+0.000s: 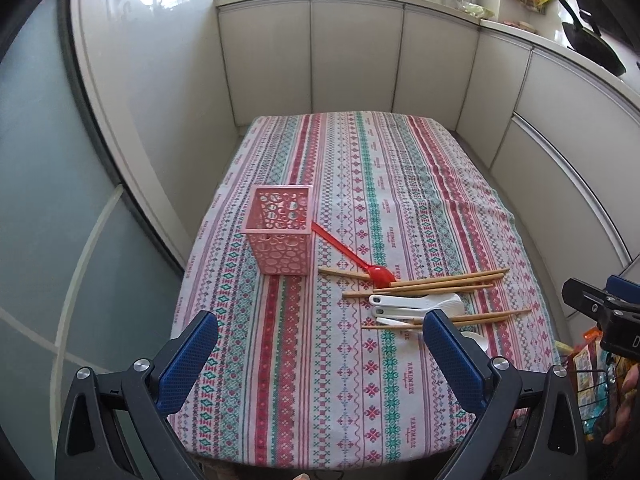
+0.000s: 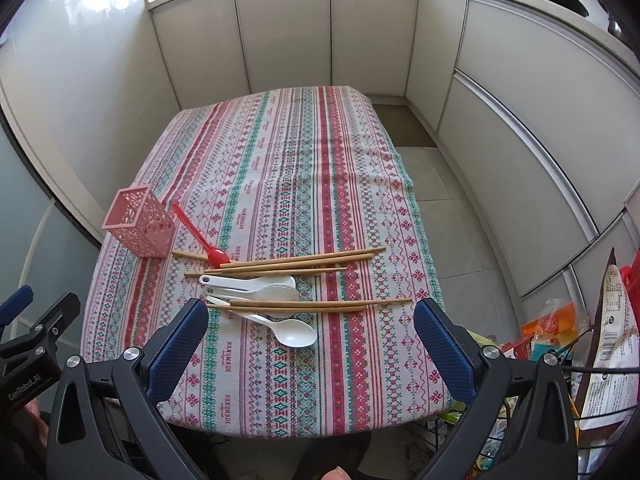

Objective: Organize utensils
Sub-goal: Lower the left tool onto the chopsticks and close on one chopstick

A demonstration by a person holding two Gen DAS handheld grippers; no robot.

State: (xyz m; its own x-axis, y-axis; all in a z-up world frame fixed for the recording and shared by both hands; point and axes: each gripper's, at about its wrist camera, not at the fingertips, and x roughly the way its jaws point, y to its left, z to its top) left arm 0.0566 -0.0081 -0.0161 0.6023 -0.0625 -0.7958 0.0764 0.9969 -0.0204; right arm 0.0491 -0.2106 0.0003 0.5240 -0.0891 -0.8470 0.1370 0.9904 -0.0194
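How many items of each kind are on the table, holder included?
Wooden chopsticks: 6
White rice paddles: 2
White spoons: 2, one mostly hidden under chopsticks
Red spoon: 1
Pink basket: 1
Total: 12, as far as the overlapping pile shows

Utensils beside the holder on the table

The utensil holder [image 1: 282,232] stands left; the long-handled spoon [image 1: 352,258], chopsticks [image 1: 432,282], rice paddles [image 1: 416,306] and soup spoon [image 2: 290,330] lie right of it.
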